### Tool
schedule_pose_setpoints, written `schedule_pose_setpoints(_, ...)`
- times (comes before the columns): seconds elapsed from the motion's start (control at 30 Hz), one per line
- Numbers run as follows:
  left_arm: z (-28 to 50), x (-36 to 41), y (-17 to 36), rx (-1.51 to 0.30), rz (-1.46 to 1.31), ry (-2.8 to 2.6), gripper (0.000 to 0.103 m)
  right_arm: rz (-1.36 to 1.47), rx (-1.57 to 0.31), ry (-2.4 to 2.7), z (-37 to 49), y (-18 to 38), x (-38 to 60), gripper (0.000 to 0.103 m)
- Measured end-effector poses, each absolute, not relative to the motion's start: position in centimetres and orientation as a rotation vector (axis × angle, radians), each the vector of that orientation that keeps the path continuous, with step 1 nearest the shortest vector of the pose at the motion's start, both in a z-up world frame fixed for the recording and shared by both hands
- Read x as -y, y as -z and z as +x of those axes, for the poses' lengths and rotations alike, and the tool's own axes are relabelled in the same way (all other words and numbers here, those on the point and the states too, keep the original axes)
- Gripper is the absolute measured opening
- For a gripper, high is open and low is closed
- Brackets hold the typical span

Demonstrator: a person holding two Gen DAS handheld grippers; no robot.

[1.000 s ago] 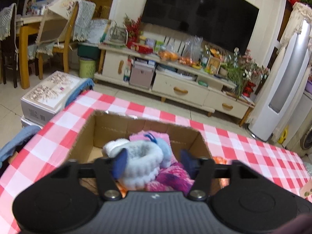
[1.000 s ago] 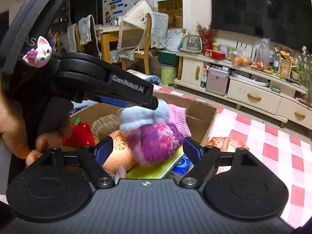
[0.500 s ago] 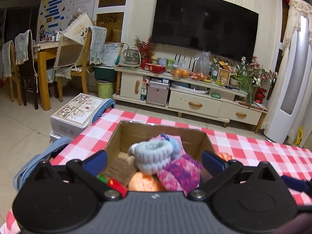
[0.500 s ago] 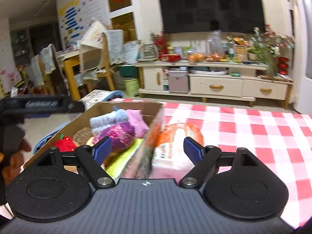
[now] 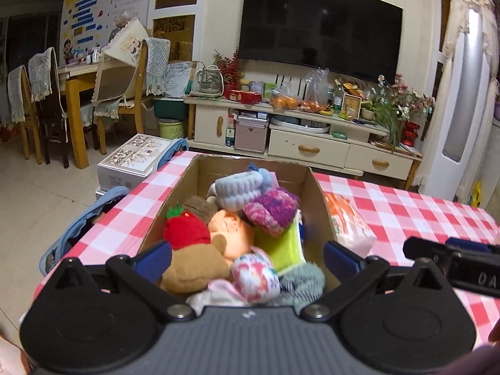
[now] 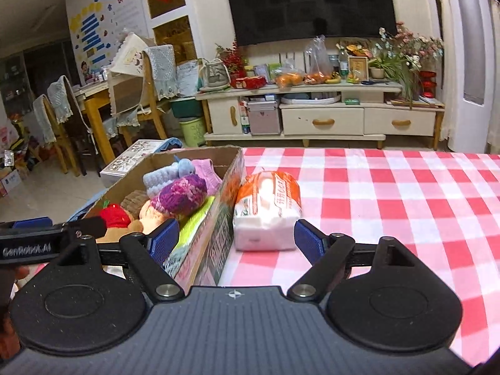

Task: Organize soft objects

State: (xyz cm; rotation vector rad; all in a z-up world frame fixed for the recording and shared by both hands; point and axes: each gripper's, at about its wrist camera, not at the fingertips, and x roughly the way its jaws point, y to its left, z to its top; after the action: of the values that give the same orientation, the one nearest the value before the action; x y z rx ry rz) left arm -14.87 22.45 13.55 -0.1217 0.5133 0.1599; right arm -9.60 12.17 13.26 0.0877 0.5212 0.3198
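A cardboard box [image 5: 315, 193] on the red-checked table holds several soft things: a light blue headband [image 5: 239, 189], a purple knit ball [image 5: 272, 209], a red plush strawberry [image 5: 186, 229], a brown plush toy [image 5: 193, 268]. The box also shows in the right wrist view [image 6: 229, 168]. An orange-and-white tissue pack [image 6: 267, 209] lies on the table just right of the box. My left gripper [image 5: 247, 257] is open and empty above the box's near end. My right gripper [image 6: 236, 239] is open and empty, in front of the tissue pack and the box's right wall.
The checked table [image 6: 390, 193] stretches to the right of the box. A white carton [image 5: 131, 159] and a blue cloth [image 5: 81, 228] sit off the table's left side. A TV cabinet [image 6: 322, 115] and dining chairs [image 5: 125, 93] stand behind.
My left gripper opened, let go of the blue headband in the box and drew back. My right gripper pulled back and swung right, from over the box toward the tissue pack.
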Motion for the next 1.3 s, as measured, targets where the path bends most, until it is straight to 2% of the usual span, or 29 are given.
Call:
schedule_pose_setpoints(0.7,-22.7,-20.0,-13.4,-0.484,-0.045,-0.166,0.102,0.008,-0.467,-0.334,-17.4,-13.8,-12.2,0.101)
schedule_pose_setpoints(1.3,-24.0,-19.9,-13.2,-0.464,-0.027,-0.218,0.102,-0.025,-0.446,-0.336,-19.2,-13.5,-12.5,0.103)
